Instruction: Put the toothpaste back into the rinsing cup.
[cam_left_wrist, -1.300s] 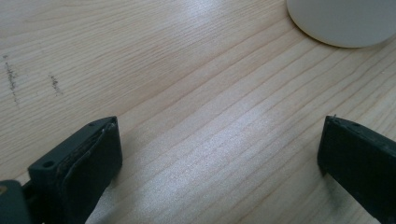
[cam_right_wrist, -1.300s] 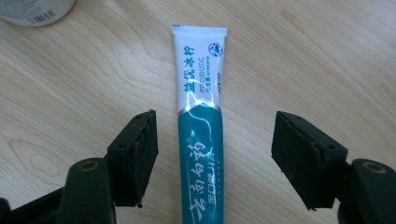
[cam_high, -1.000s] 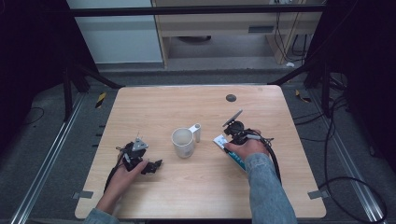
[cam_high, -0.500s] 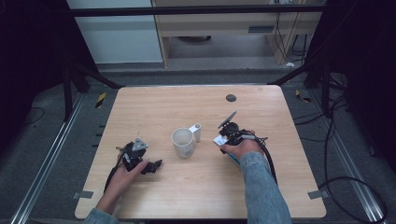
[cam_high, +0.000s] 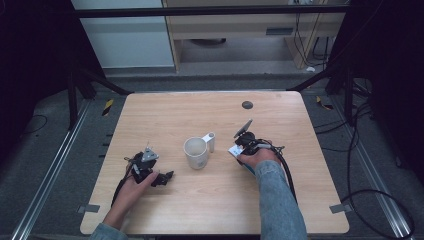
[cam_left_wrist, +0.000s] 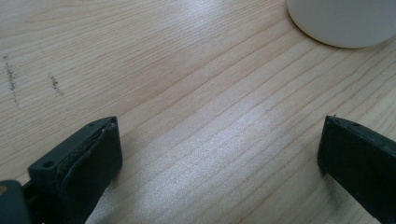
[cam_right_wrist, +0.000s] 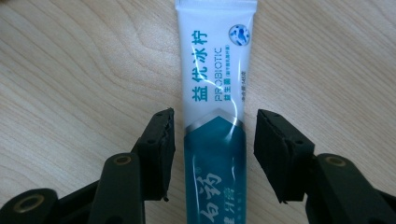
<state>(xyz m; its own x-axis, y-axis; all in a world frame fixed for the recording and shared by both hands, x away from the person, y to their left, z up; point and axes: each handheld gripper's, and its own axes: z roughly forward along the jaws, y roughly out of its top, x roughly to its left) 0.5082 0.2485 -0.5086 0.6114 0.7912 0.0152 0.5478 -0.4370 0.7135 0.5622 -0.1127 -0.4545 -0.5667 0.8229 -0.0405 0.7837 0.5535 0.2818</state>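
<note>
The light wooden table (cam_high: 215, 200) carries, near its middle, a cream ceramic mug (cam_high: 195, 152) with a small white tube-like object (cam_high: 211, 141) just beside it, and to the right of these the white-and-teal plastic toothpaste tube (cam_right_wrist: 217, 93), which lies flat on the wood under the right gripper (cam_high: 239, 148). We see in the right gripper view that the tube runs lengthwise between the two black jaws: these have just been closing and now stand at a middling width, one on each side of the tube at the border between its white and teal parts, with a sliver of bare wood showing on either side, so we judge that the pads do not yet press on it. The left gripper (cam_high: 159, 178) rests low at the table's near left, well apart from the tube, its jaws wide with nothing between them. To complete the grasp well, we would keep the jaws square to the tube's long axis, bring the tips down until they nearly touch the wood, and close evenly on both edges; a soft tube calls for a light squeeze, since a skewed or hard pinch could make it twist or slip.
</note>
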